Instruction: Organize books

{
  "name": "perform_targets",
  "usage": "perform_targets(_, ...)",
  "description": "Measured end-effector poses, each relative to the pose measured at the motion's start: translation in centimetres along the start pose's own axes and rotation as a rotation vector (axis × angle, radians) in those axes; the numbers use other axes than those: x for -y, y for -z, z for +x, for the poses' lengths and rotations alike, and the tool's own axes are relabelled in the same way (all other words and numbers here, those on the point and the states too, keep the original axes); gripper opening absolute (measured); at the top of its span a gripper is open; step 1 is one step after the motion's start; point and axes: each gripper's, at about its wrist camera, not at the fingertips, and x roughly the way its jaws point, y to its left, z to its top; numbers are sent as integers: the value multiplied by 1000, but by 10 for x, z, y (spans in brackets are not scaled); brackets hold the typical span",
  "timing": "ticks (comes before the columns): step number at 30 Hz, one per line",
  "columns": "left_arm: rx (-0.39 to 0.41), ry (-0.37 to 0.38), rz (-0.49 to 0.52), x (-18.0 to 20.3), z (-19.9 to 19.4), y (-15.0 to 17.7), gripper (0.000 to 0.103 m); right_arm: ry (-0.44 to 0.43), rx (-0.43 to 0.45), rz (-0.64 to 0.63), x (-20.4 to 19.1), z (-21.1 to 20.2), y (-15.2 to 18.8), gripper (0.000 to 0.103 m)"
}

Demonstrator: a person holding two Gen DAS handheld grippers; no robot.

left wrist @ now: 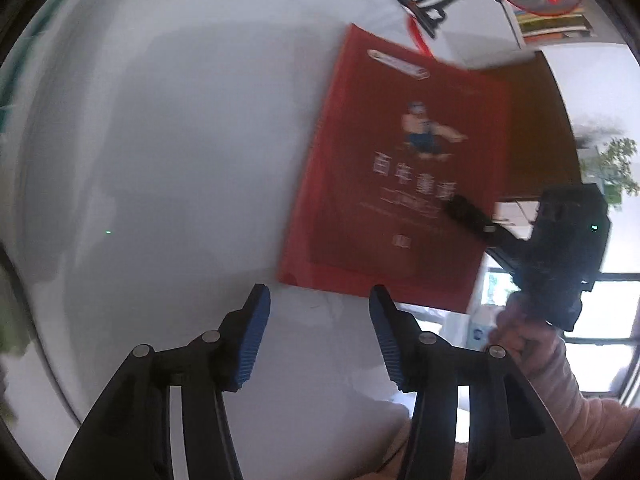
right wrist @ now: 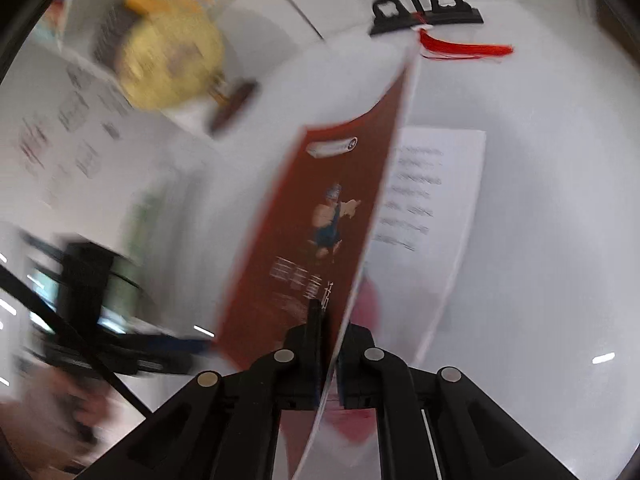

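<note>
Red book with white lettering and blue-clad figure, white table, blue ribbed pads, red tassel

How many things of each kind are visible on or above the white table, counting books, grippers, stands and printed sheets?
Red book: 1
Grippers: 2, left gripper and right gripper
Black stand: 1
Red tassel: 1
Printed sheet: 1
Total: 6

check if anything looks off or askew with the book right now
The red book is off the white table, tilted and pinched by only its cover by the shut right gripper, so an inner page falls open. The left gripper is open, holding nothing.
</note>
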Motion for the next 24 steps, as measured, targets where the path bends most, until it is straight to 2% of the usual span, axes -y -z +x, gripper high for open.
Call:
perform_targets(6,95,-18,41,8,-40,15,49,-258,79,226,3,-10,0,2)
perform_targets(8,116,-7,50,9,-49,19,52,-318,93,247,-6,-12,2,2)
perform_targets(11,131,-40,77,8,-61,22,53,-423,116,288,-20,-16,1,2)
perform_targets(15,200,-17,66,1,-90,26,53,-481,147,257,-50,-28,-4,2)
perform_targets(24,391,-40,86,-15,-190,43,53,-586,136,161,-140,-20,-31,2)
